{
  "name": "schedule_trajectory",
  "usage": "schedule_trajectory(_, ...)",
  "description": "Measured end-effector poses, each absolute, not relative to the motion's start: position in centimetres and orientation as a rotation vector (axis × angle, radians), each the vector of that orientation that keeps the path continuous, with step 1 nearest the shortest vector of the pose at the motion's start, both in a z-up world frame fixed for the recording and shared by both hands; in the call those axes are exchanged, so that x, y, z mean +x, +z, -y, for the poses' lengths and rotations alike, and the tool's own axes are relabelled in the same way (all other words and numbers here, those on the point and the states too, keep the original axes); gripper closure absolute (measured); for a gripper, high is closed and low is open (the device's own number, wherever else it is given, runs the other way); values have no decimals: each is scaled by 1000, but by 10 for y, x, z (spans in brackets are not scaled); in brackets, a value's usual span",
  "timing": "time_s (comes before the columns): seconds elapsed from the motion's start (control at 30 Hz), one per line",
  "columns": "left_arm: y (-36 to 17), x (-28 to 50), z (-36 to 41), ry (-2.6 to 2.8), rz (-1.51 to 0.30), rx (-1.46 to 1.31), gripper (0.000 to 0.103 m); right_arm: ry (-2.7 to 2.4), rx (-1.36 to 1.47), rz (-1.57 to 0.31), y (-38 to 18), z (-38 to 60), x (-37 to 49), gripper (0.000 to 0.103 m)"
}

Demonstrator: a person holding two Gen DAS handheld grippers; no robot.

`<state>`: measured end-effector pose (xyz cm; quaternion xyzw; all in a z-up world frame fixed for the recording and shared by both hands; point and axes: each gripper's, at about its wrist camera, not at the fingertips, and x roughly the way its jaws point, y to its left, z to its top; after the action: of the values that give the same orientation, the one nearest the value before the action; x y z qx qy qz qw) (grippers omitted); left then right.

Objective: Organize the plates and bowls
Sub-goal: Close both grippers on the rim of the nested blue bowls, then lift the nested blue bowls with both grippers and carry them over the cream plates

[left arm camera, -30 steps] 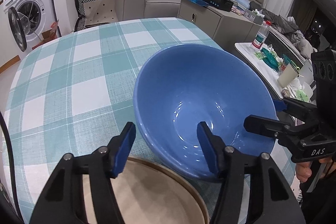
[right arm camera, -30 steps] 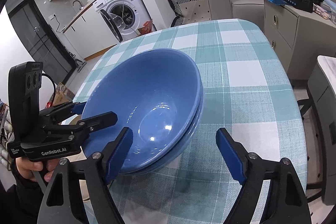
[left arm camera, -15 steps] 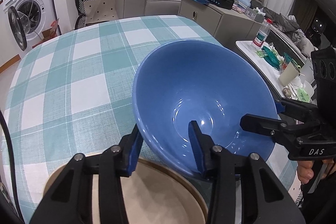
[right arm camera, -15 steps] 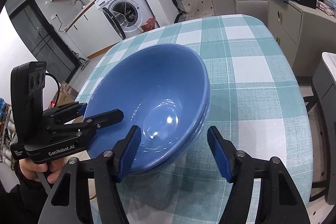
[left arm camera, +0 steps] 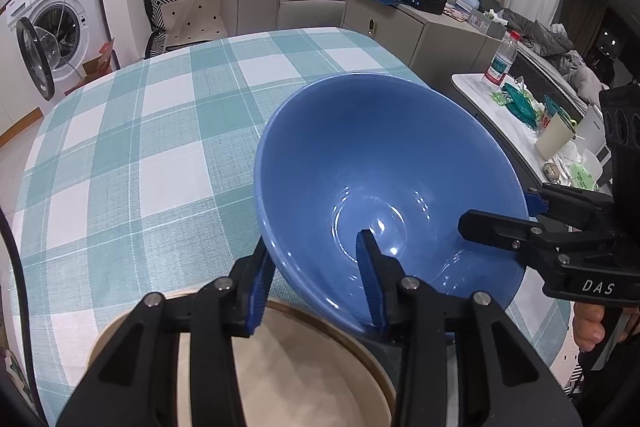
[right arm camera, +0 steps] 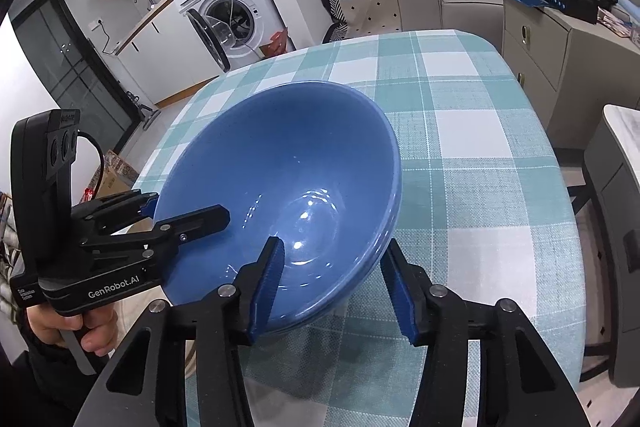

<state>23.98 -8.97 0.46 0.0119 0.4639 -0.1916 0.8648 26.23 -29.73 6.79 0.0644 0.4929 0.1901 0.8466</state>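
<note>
The left gripper (left arm camera: 318, 277) is clamped on the near rim of the blue bowl (left arm camera: 384, 195), one blue pad under the outer wall and the other lying inside on the glaze, low in the centre of the left wrist view. The bowl tips up toward the upper right of that frame. It is the top of a nested pair: in the right wrist view a second rim shows just beneath it, the lower bowl (right arm camera: 390, 231), whose base meets the checked tablecloth (right arm camera: 472, 163) at the lower middle of the frame.

The right gripper (right arm camera: 332, 287) straddles the rims at the opposite side, one finger inside the top bowl and the other outside, with a clear gap between the outer pad and the bowl wall; it is parted and grips nothing that I can see. In the left wrist view its black fingers reach in from the right edge over the rim, a bare hand (left arm camera: 588, 323) showing below its handle at the lower right.

Under the left gripper, at the bottom of its frame, lies a beige plate (left arm camera: 288, 379), its rim passing under the bowl's near edge. Beyond the bowls the cloth runs to the table's rounded far edge in the upper half of both frames.
</note>
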Motion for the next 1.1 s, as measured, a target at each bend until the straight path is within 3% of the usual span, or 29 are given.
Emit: schedule_trajectory(1.1,43,216,85,-380,-918,55,64,411,120,-1011,98,294,253,57)
